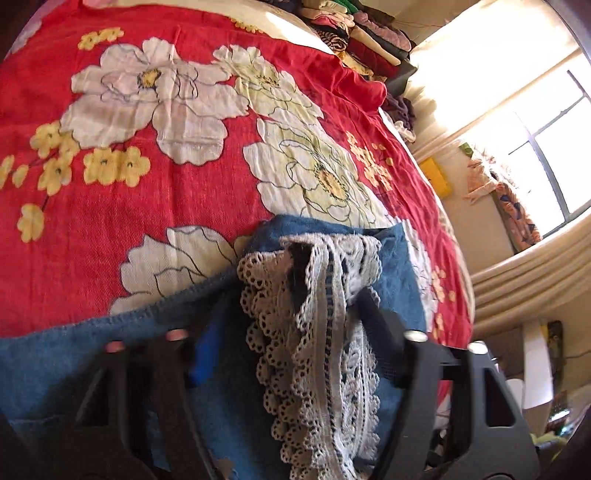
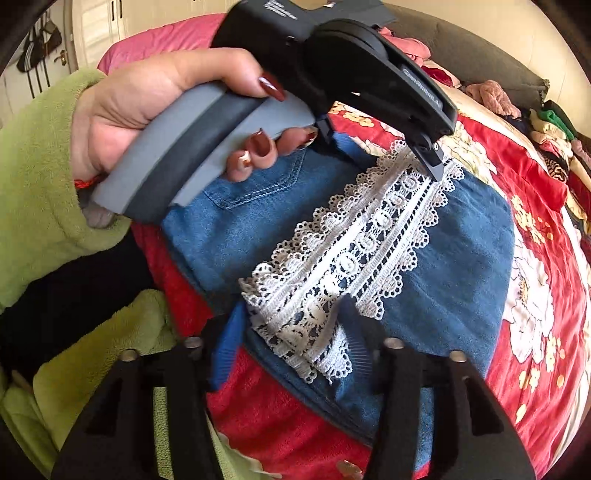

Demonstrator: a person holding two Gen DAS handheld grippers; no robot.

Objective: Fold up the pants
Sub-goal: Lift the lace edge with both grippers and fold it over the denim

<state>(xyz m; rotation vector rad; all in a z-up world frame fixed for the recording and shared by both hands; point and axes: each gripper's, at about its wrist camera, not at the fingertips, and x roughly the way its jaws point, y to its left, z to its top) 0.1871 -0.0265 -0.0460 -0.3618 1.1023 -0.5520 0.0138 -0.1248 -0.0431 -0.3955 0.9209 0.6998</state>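
We see the blue denim pants with a white crochet lace band (image 2: 354, 254) lying on the bed's red bedspread printed with large white and yellow flowers (image 1: 155, 192), near its front edge. In the left wrist view the lace is bunched between the jaws of the left gripper (image 1: 321, 306), which are partly closed and appear to pinch the lace and denim; the left finger is blurred and half buried under cloth, so contact on that side is hard to make out. The right wrist view shows what the left cannot: the left hand (image 2: 155, 107) in a green fleece sleeve (image 2: 37, 192), clutching the gripper's grey handle, and its tip pressed down at the far end of the lace. There the right gripper (image 2: 291, 332) straddles the near end of the lace, jaws partly closed with lace and denim between them; whether the pads actually press we cannot tell. Only the left view shows a bright window (image 1: 546, 147). Heaped clothes (image 1: 354, 33) lie at the far edge of the bed.
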